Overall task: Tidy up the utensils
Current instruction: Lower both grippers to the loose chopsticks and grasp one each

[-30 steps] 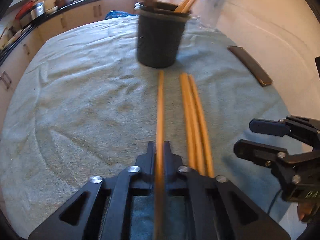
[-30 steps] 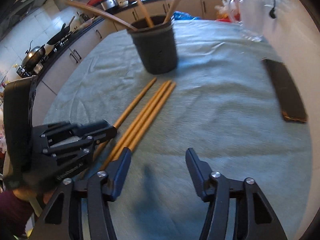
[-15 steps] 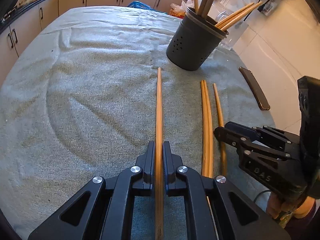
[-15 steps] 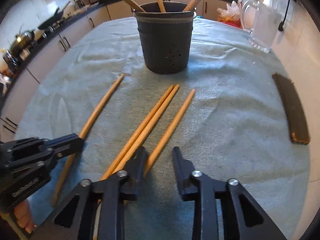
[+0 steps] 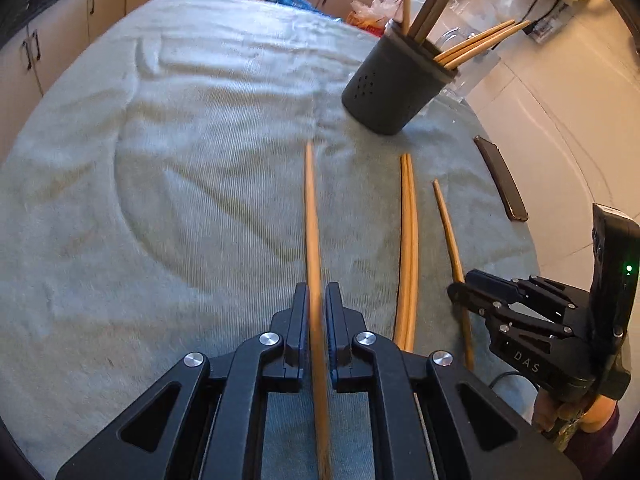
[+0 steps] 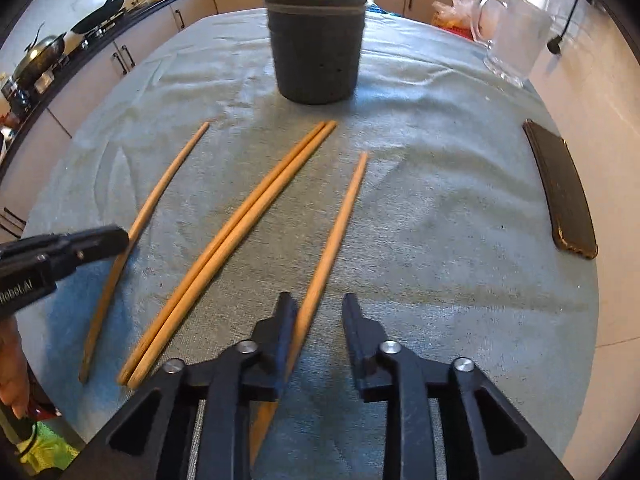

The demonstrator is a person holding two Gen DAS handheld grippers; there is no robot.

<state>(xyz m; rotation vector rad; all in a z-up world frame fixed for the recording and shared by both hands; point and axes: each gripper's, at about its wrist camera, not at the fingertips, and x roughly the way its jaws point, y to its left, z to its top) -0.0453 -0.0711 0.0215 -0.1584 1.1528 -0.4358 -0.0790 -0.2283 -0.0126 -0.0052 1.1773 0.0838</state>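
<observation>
- Left gripper (image 5: 317, 320) is clamped narrow on one wooden chopstick (image 5: 312, 216), whose free length runs forward over the green towel (image 5: 160, 160); its jaws are easing open slightly with the stick between them
- Right gripper (image 6: 316, 316) has a second chopstick (image 6: 340, 220) between its jaws; the stick lies against the left finger (image 6: 280, 328), a clear gap remains to the other finger, and the jaws are opening, so no grip is judged made
- A touching pair of chopsticks (image 6: 248, 216) lies on the towel between the two single sticks, untouched
- Dark perforated utensil holder (image 6: 316, 44) stands upright beyond the stick tips, already loaded with several wooden utensils that lean outward
- A dark flat object (image 6: 560, 192) lies near the towel's right edge, and a clear glass jug (image 6: 516, 36) stands beside the holder
- Risk: the left grip sits near the stick's thick end, so the long free length may swing or pivot when lifted, and a loosening jaw could drop it
- Risk: the right stick sits off-centre and may roll away or skew as the fingers close
- Risk: the crowded holder mouth may deflect an incoming tip, or the holder may be nudged on the soft cloth, with the jug close by
</observation>
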